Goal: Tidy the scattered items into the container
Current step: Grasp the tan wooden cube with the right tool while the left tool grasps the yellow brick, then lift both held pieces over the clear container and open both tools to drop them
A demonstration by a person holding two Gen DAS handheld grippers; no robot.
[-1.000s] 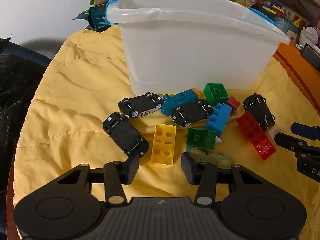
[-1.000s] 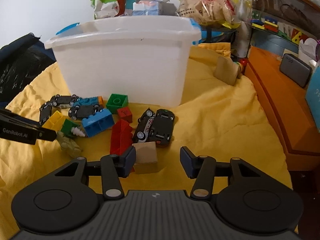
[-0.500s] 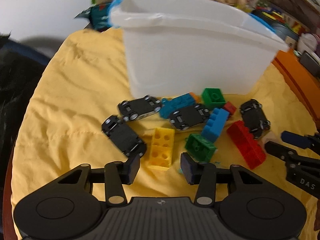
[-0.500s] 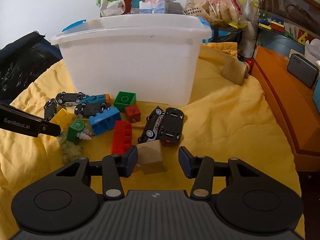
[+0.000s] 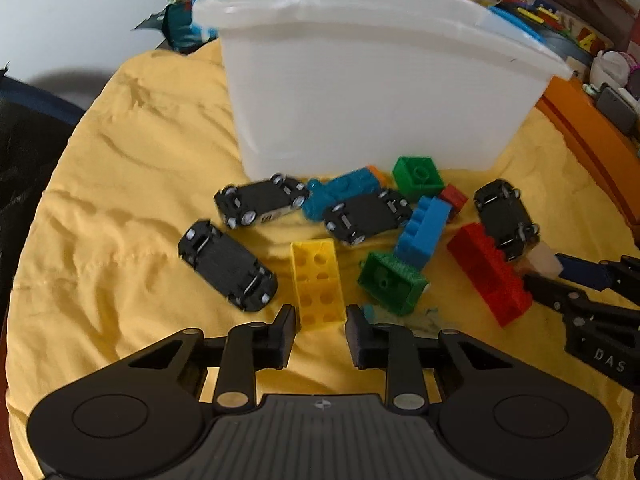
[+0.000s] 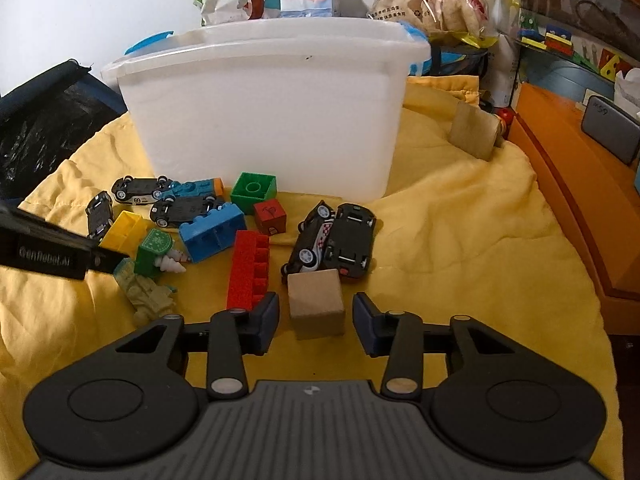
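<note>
Closing around its near end, the left gripper (image 5: 320,330) meets the yellow plastic brick (image 5: 318,282) lengthwise, pads not yet pressing, while the right gripper (image 6: 316,322), closing too, frames the tan wooden cube (image 6: 316,304), both lying before the white plastic container (image 5: 372,80)

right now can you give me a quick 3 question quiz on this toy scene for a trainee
1. True or false: the wooden cube sits between the right gripper fingers.
2. Which brick lies between the closing left gripper fingers? A red, B yellow, C blue.
3. The toy cars on the yellow cloth lie mostly ____ side up.

Key: 1 true, with the jaws closing and small gaps still showing. 2 B, the yellow brick. 3 under, as on the nearest toy car.
</note>
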